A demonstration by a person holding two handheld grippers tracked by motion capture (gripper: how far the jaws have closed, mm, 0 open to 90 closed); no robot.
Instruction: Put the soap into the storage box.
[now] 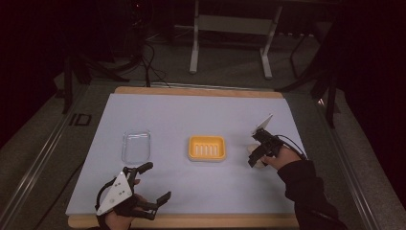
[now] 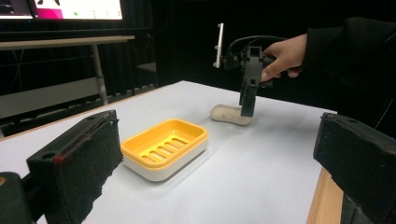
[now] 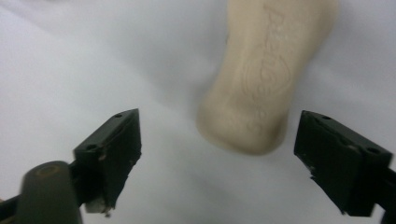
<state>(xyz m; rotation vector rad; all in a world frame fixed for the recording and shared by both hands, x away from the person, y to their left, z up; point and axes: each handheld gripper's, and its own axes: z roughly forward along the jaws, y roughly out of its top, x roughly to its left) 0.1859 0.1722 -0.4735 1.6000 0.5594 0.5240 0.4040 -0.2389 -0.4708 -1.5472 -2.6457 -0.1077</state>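
Beige soap bar (image 3: pixel 261 79) lies under the wide-spread (untouching) right hand-held gripper (image 3: pixel 219 158).

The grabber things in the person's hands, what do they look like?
Both are black. The left gripper has two blocky padded jaws and a grey three-cornered plate with dots. The right gripper has a pale plate too, plus a thin black cable. The person wears a dark sleeve.
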